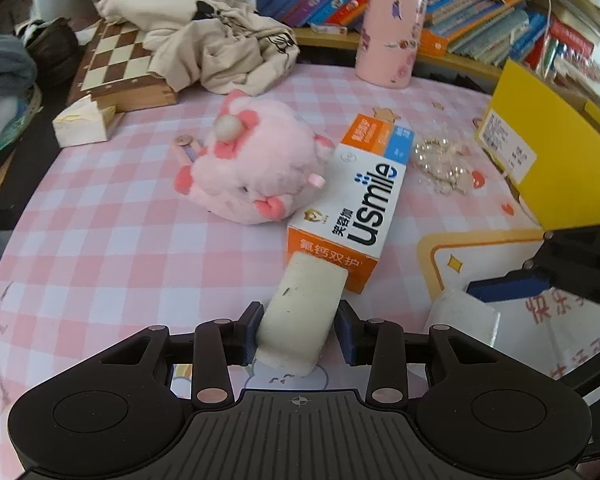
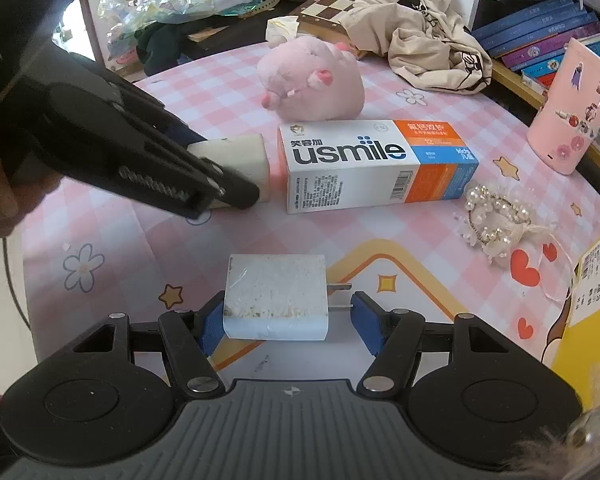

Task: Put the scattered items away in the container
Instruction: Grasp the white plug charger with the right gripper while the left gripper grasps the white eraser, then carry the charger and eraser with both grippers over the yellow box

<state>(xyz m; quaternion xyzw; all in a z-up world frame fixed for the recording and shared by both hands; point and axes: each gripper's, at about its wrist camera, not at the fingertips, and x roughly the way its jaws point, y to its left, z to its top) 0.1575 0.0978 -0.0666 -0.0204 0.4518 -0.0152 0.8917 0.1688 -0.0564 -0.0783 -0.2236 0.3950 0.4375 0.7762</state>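
I hold two items at once, one per gripper, so that both can go to the container in a single trip.

Left gripper (image 1: 298, 330): its blue pads are closed on a cream rectangular block (image 1: 302, 312), probably an eraser or a soap-like bar. The block sticks forward from between the pads, and its far end touches the orange end of the usmile toothpaste box (image 1: 354, 196). In the right wrist view the block rests on the checked tablecloth (image 2: 172, 92), not yet lifted.

Right gripper (image 2: 288, 320): the left pad presses the side of a white wall charger (image 2: 276, 296). The right pad meets the tips of its two metal prongs (image 2: 340, 296). I judge this a clamped but shallow hold along the charger's long axis; the prongs give little contact area and it could pivot.

The yellow container (image 1: 556, 160) stands at the right edge of the table, near the charger. A pink plush toy (image 1: 256, 160) and a pearl hair tie (image 2: 496, 220) remain loose beside the box.
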